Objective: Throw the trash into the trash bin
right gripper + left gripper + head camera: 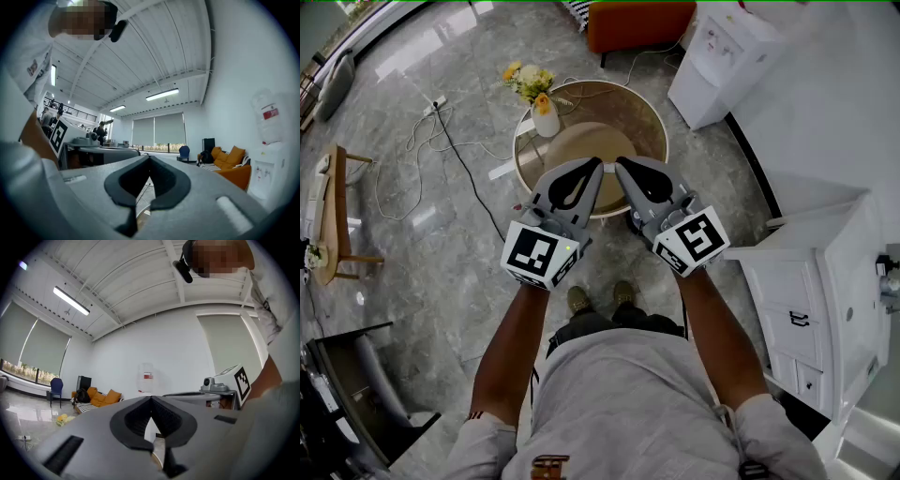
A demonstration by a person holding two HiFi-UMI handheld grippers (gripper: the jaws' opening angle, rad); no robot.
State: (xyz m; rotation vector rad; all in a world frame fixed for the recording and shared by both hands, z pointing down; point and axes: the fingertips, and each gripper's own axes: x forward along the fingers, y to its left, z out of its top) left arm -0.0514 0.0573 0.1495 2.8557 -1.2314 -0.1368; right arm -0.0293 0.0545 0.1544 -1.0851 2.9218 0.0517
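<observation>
We are holding the left tongs and the right tongs level over the round worktop, both closed and empty, and, seeing neither trash nor trash bin in any view, we are judging it best to locate the trash before opening.

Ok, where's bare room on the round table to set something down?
Most of the round table is bare, from the flower vase on its far-left edge across to its right rim. The left gripper and right gripper hang over its near edge.
</observation>
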